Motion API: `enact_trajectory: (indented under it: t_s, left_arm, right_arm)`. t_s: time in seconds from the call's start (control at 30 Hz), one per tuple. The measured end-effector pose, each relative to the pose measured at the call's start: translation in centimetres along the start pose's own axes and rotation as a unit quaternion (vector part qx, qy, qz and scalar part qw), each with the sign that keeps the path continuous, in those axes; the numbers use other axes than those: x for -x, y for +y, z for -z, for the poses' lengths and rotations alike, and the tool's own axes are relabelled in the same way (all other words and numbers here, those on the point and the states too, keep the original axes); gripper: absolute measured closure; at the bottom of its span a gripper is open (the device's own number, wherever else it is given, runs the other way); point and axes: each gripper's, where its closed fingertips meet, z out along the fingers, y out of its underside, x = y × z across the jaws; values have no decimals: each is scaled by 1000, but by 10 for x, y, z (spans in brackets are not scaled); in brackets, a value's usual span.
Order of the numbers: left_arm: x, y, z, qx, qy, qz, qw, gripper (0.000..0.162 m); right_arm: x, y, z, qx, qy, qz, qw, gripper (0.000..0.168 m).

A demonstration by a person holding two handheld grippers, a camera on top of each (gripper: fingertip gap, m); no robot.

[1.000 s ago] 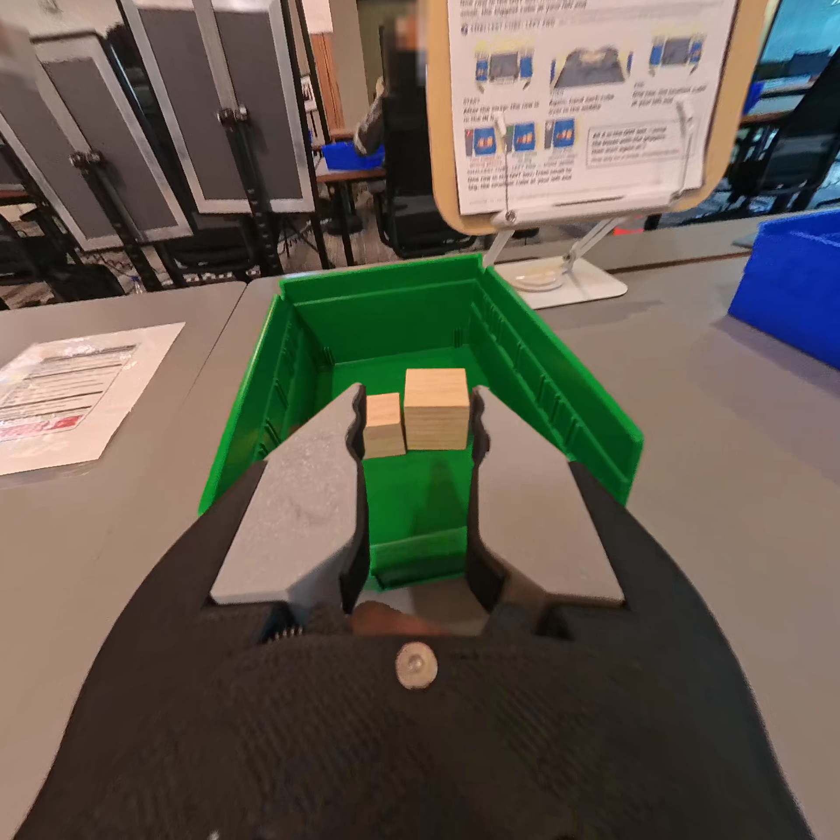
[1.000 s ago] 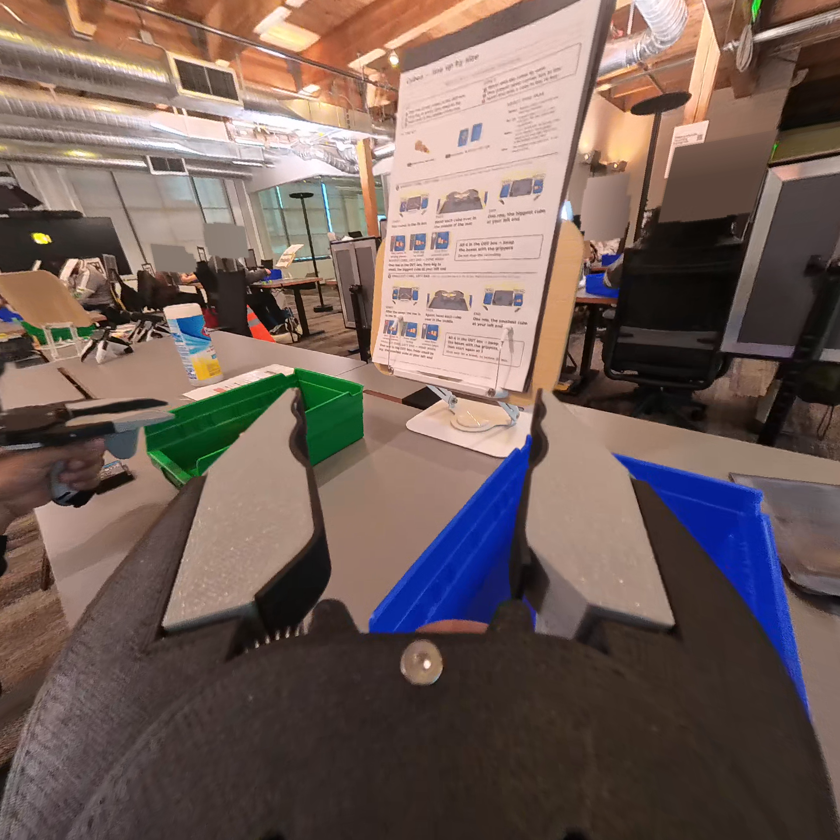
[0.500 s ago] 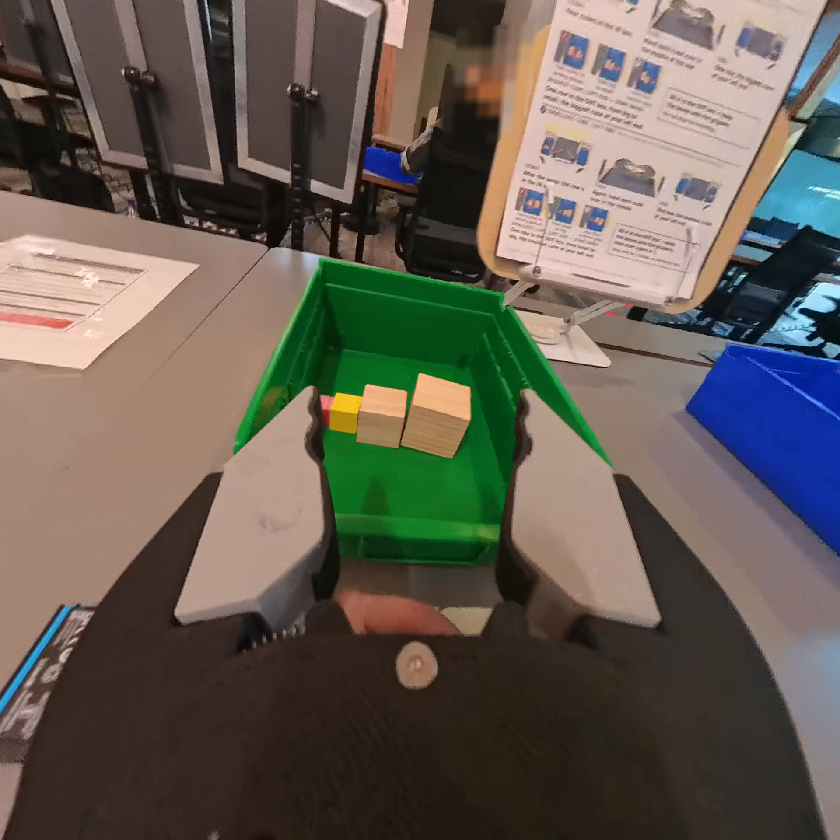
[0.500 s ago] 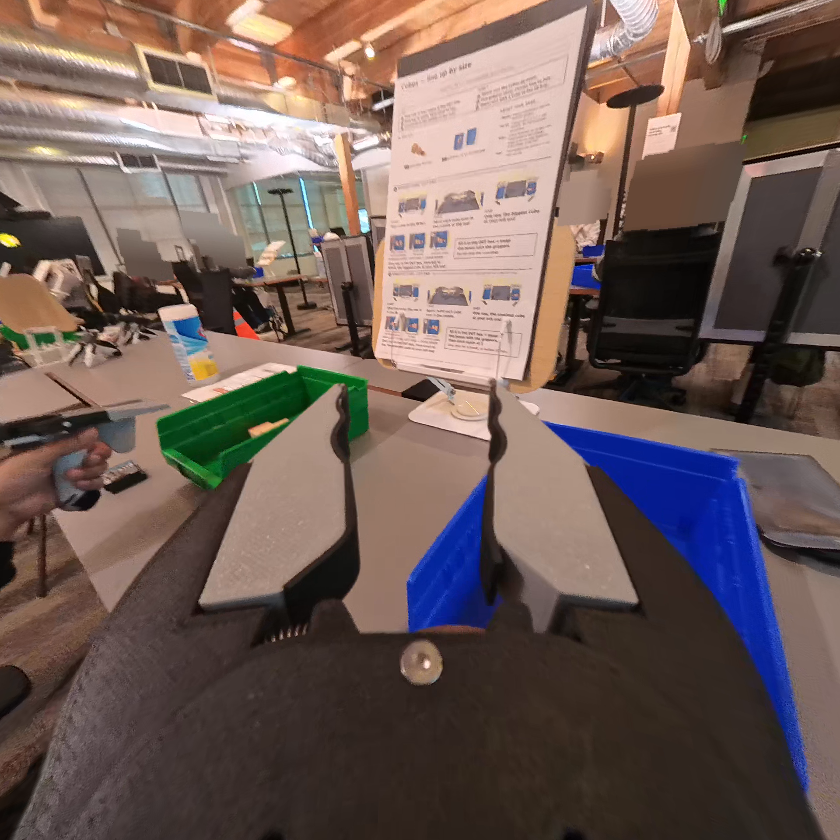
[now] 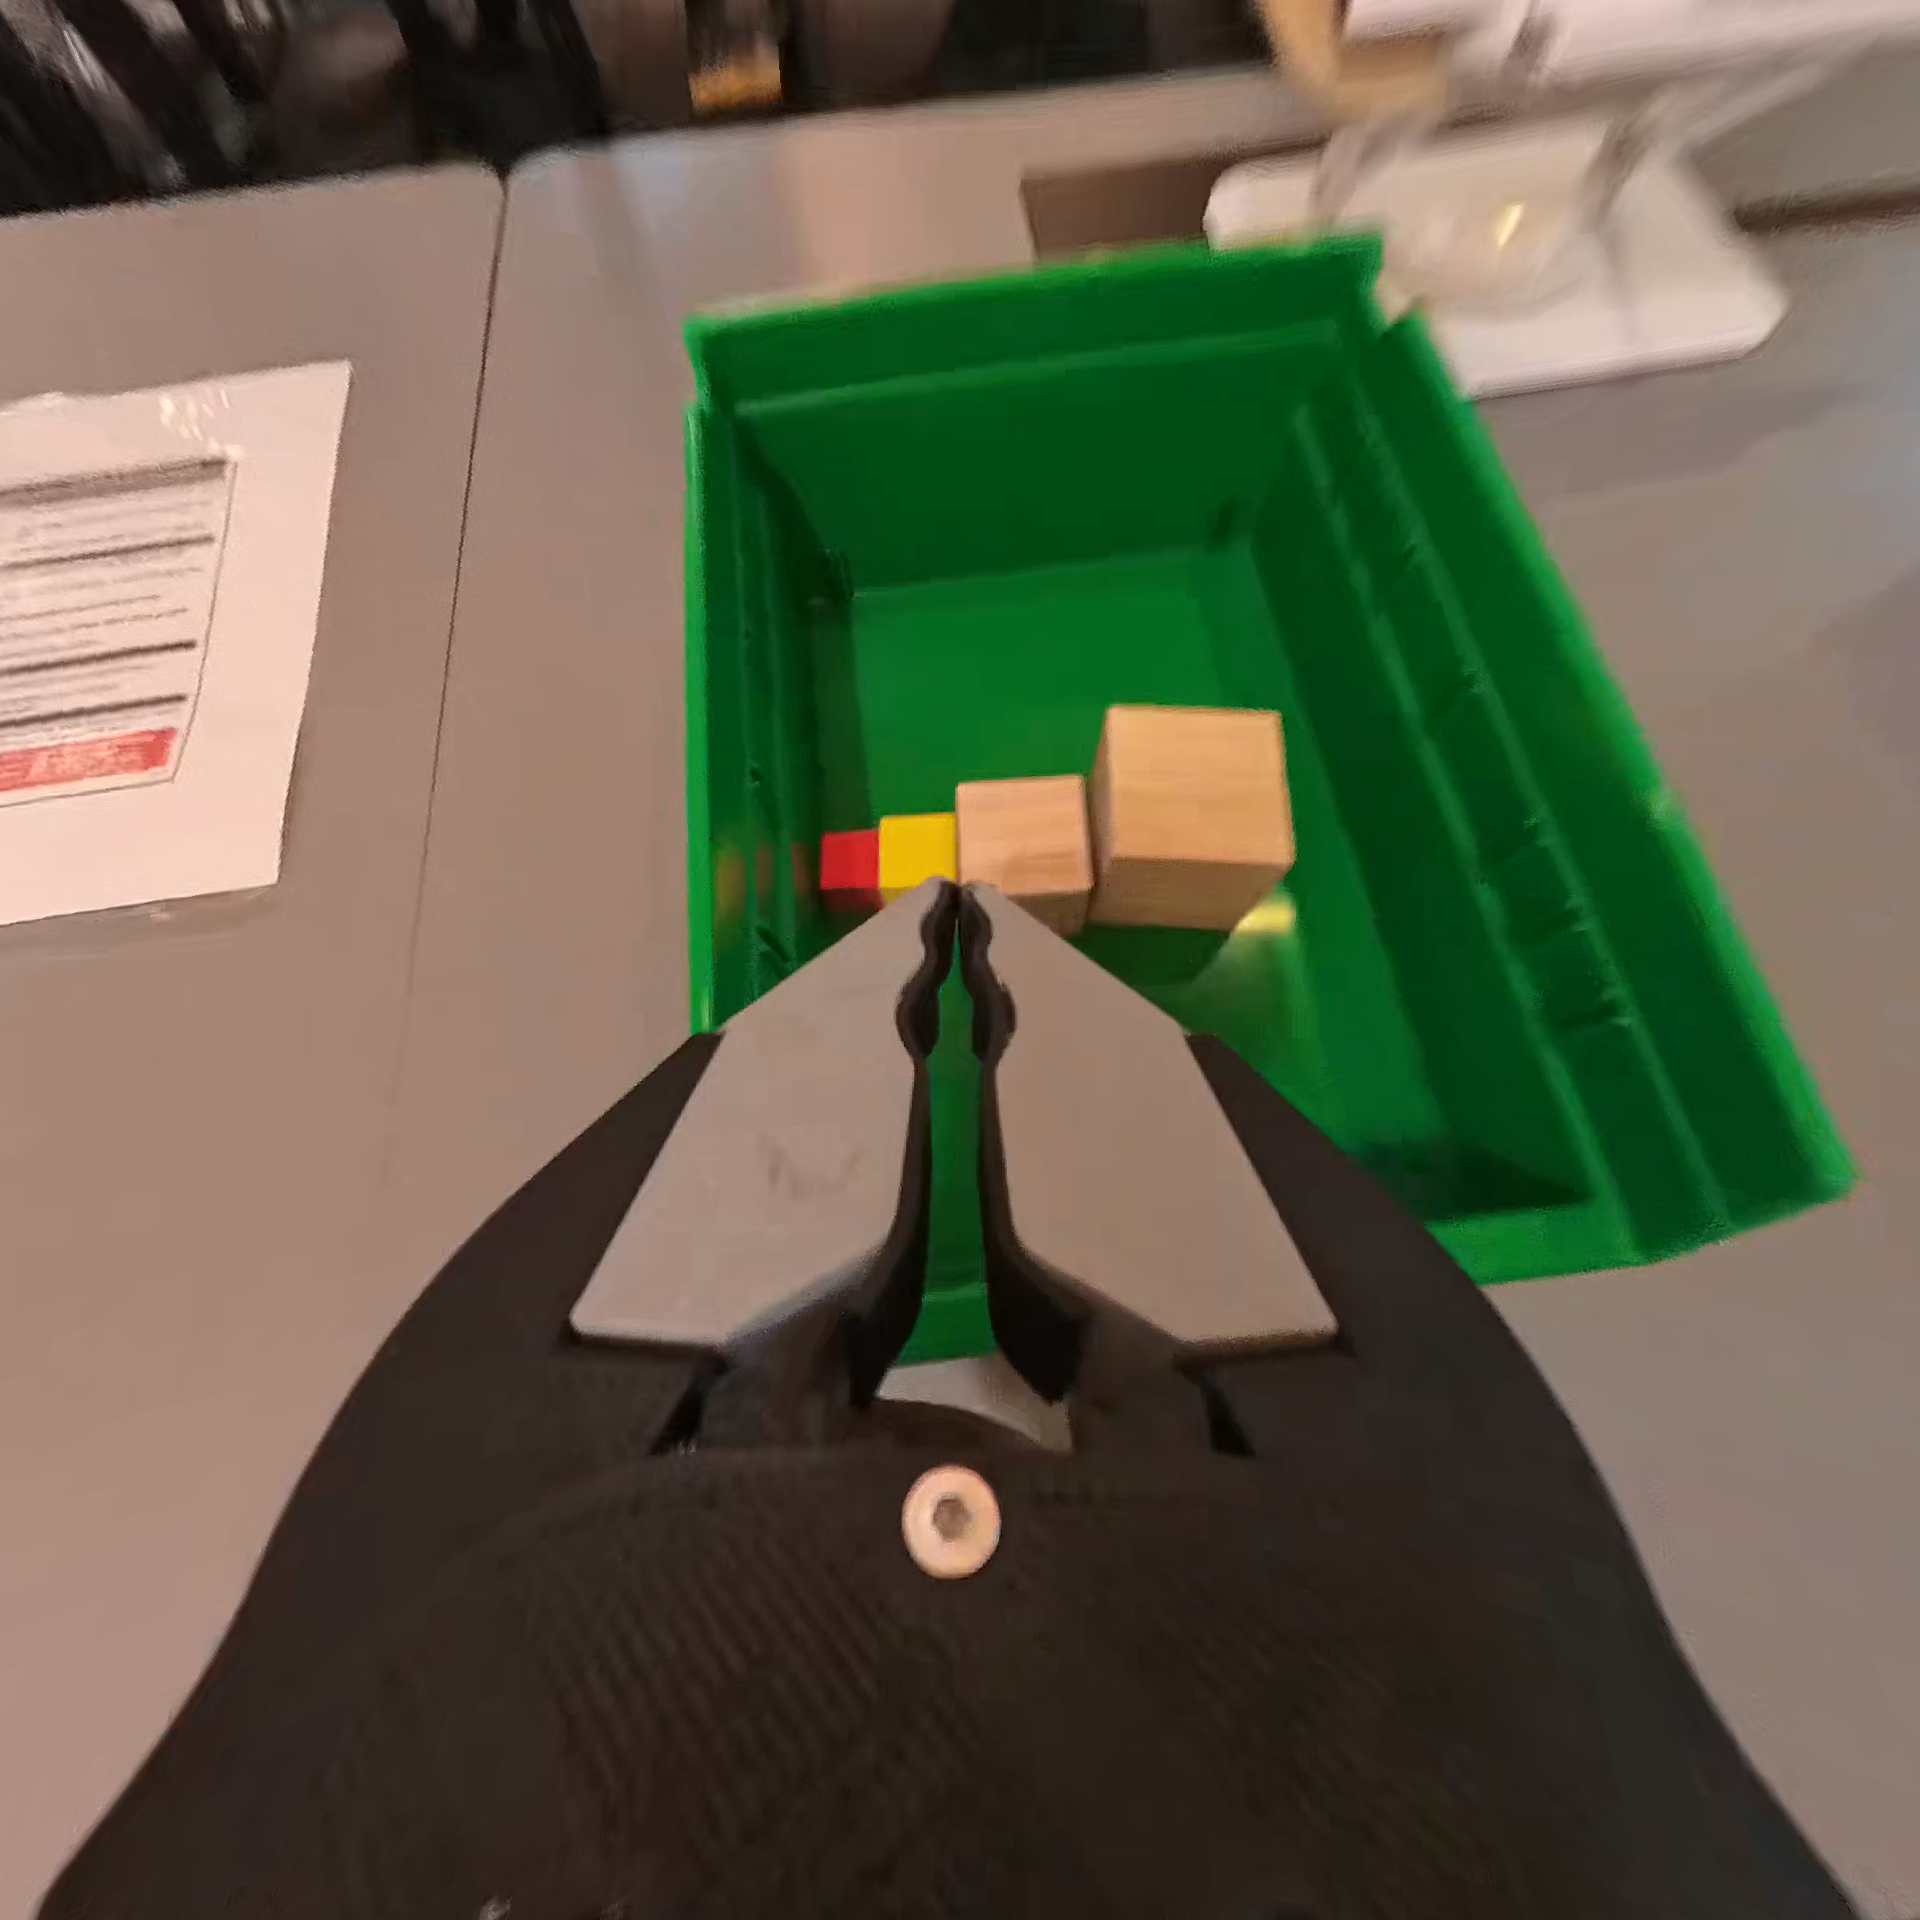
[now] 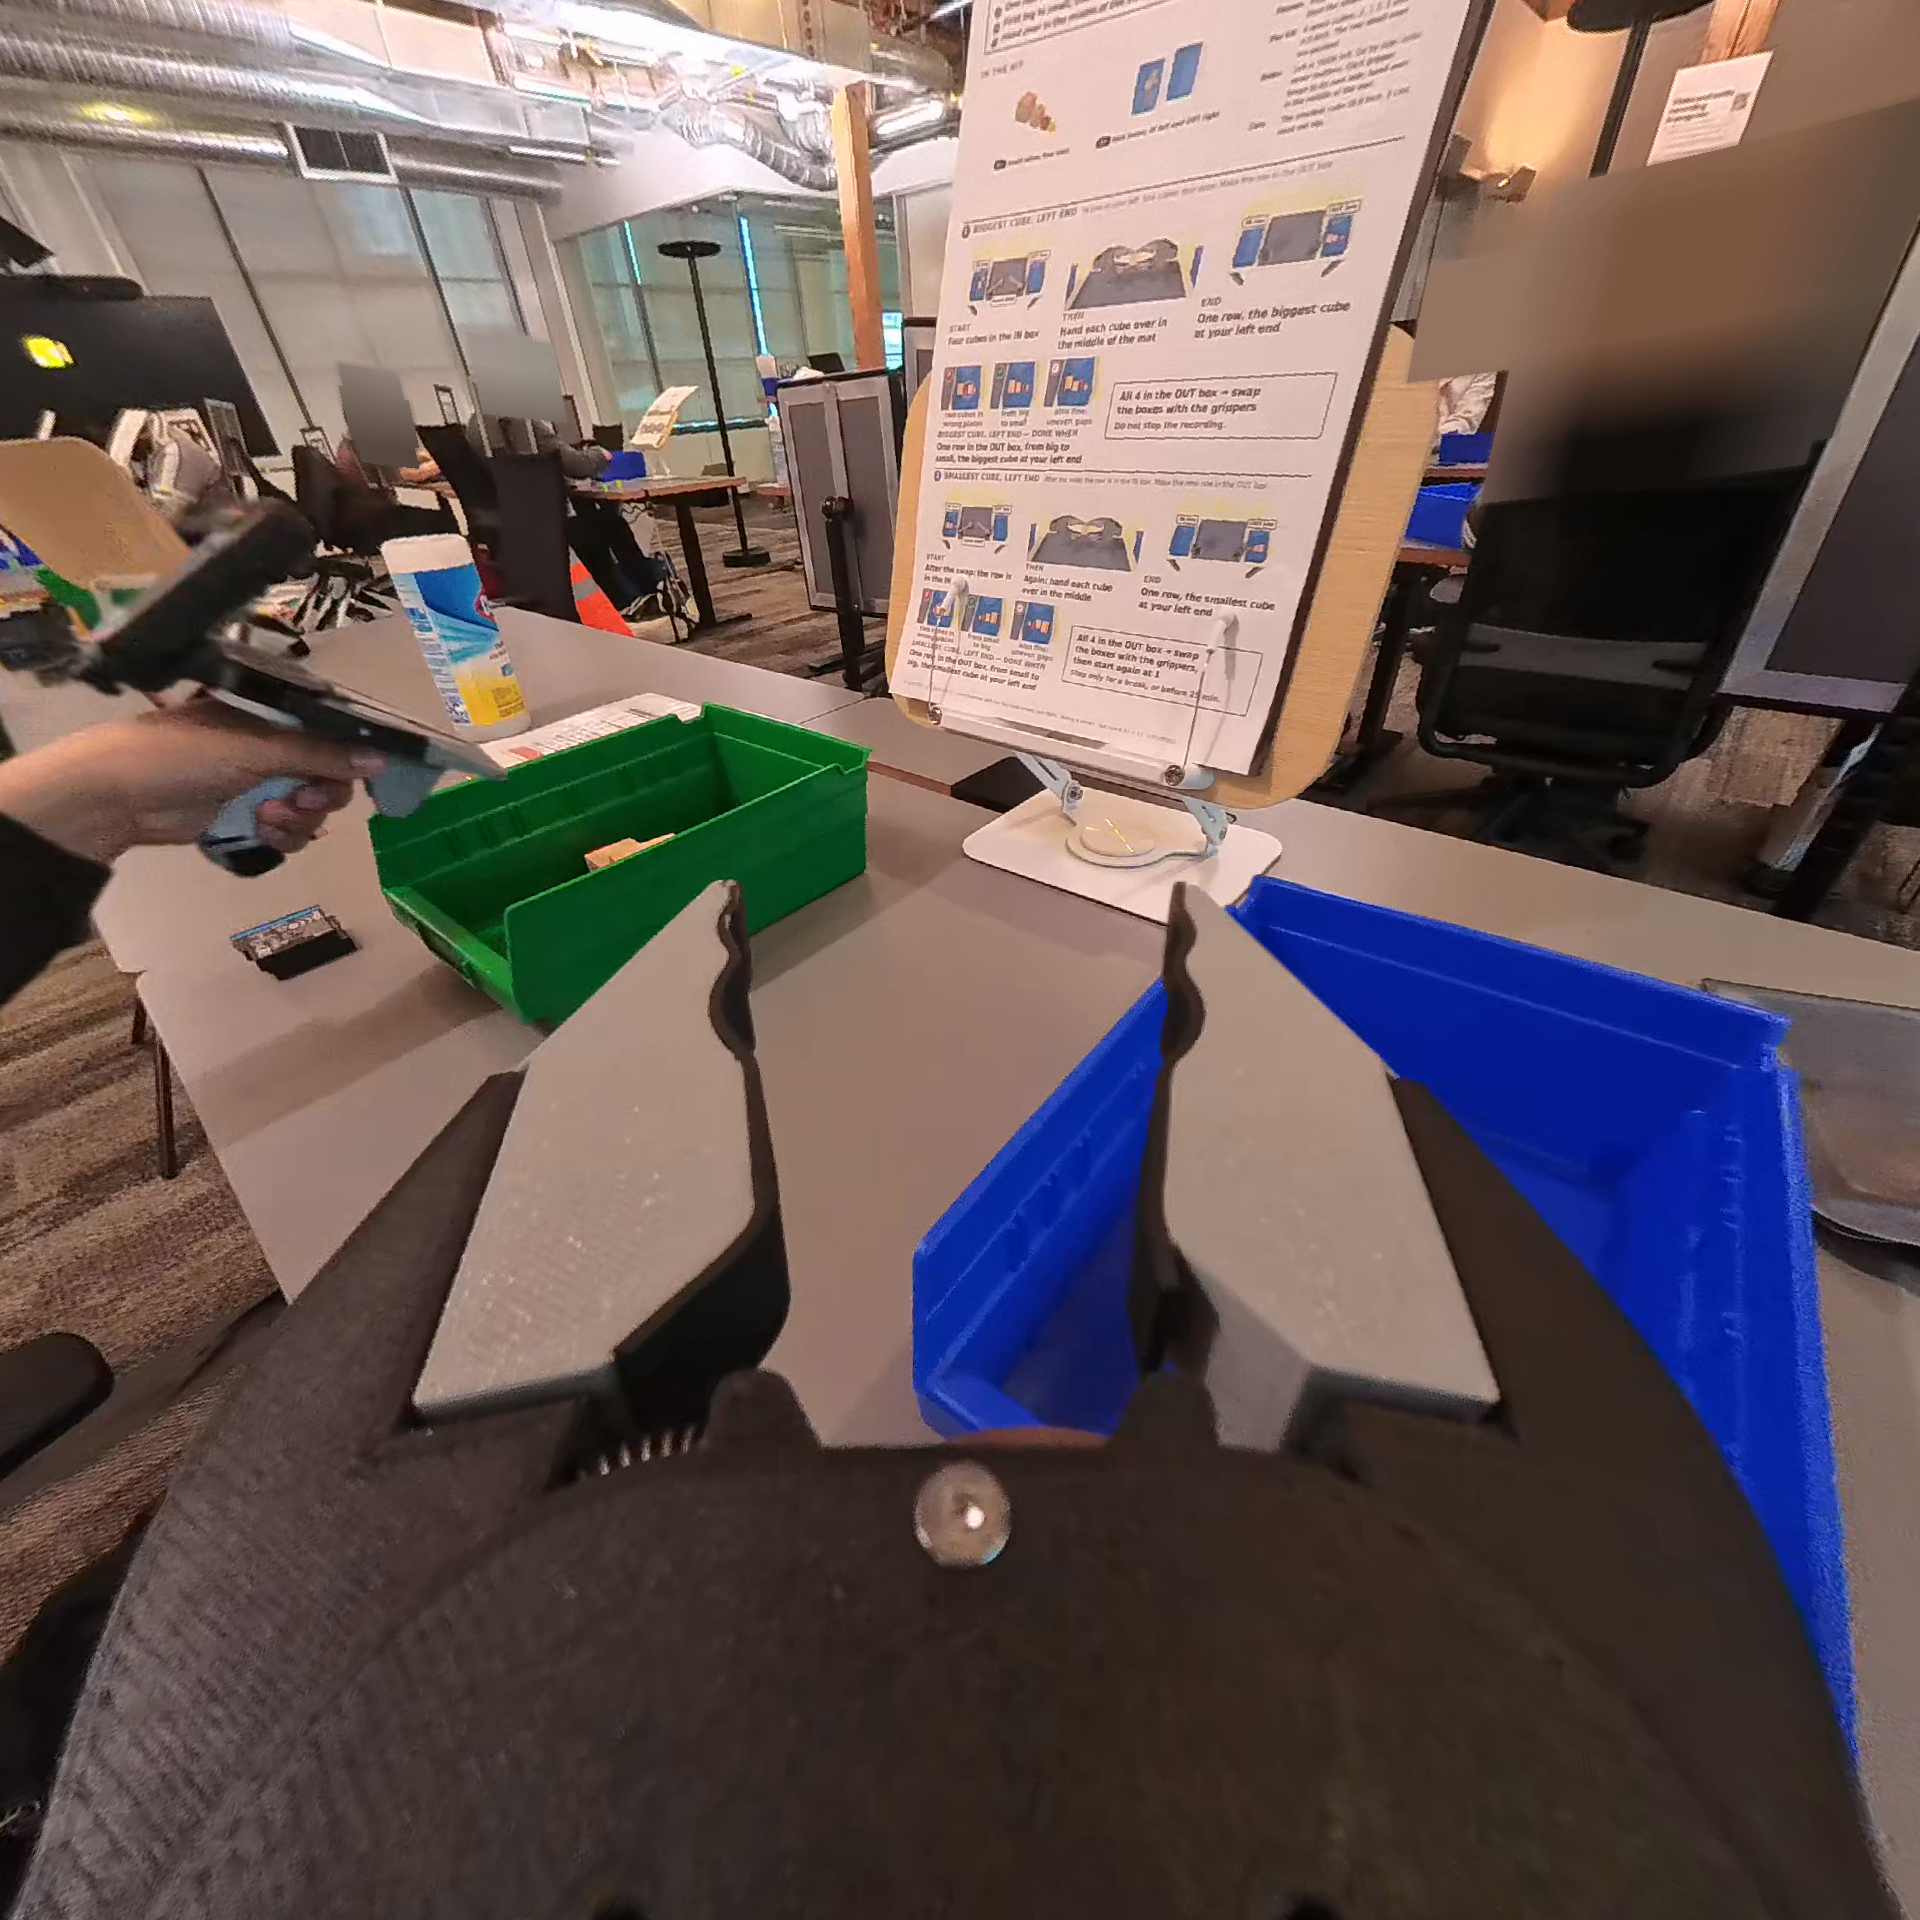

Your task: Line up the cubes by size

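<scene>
Your grey table (image 6: 935, 1049) carries 1 green bin (image 6: 665, 862) at 10 o'clock, 1 blue bin (image 6: 1621, 1101) at 2, a white stand base (image 6: 1122, 847) at 12, a printed sheet (image 5: 135, 634) and a small black box (image 6: 296, 940) at 9.

Even overhead light, bright, with soft shadows. Beyond the left tongs (image 5: 956, 902) the green bin (image 5: 1538, 831) and counter (image 5: 540, 582) smear with motion blur, worst at the far edge. Past the right tongs (image 6: 951, 920) everything is sharp, though the edges bow outward

Right hand-held gripper (image 6: 951, 914), jaws apart, above table btwn green bin (image 6: 665, 894) & blue bin (image 6: 1538, 1081).
</scene>
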Motion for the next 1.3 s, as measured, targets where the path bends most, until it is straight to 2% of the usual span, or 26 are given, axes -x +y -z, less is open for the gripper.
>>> enact_trajectory:
  t_s: [0.1, 0.23, 0.4, 0.53, 0.63, 0.7, 0.87, 0.97, 1.1, 1.3]
  left_arm:
    - [1, 25, -28, 97, 2, -18, 995, 162]
    - [-3, 57, -53, 187, 1, -31, 982, 162]
    - [3, 79, -84, 246, -47, -46, 967, 162]
    - [4, 63, -100, 228, -74, -46, 970, 162]
    - [9, 36, -112, 166, -102, -51, 980, 162]
    - [12, 19, -113, 124, -120, -41, 984, 162]
    - [11, -12, -97, 43, -102, -9, 994, 162]
    - [11, -10, -84, 52, -85, -10, 995, 162]
    - [3, 11, -75, 97, -60, -34, 993, 162]
    - [-1, 30, -91, 115, -71, -66, 989, 162]
  right_arm:
    - [0, -2, 4, -2, 0, 3, 1000, 90]
    - [-1, -9, 12, -14, 5, 13, 1000, 90]
    - [-2, -15, 19, -24, 6, 14, 1000, 90]
    - [-8, -19, 25, -34, 20, 16, 999, 90]
    - [-10, -22, 27, -43, 19, 9, 999, 92]
    - [-13, -20, 26, -39, 21, 10, 999, 92]
    - [-17, -16, 25, -32, 29, 12, 999, 92]
    - [-16, -16, 24, -33, 28, 12, 999, 92]
    - [-14, -15, 22, -29, 27, 14, 999, 92]
    - [-3, 0, 10, 6, 7, 20, 1000, 92]
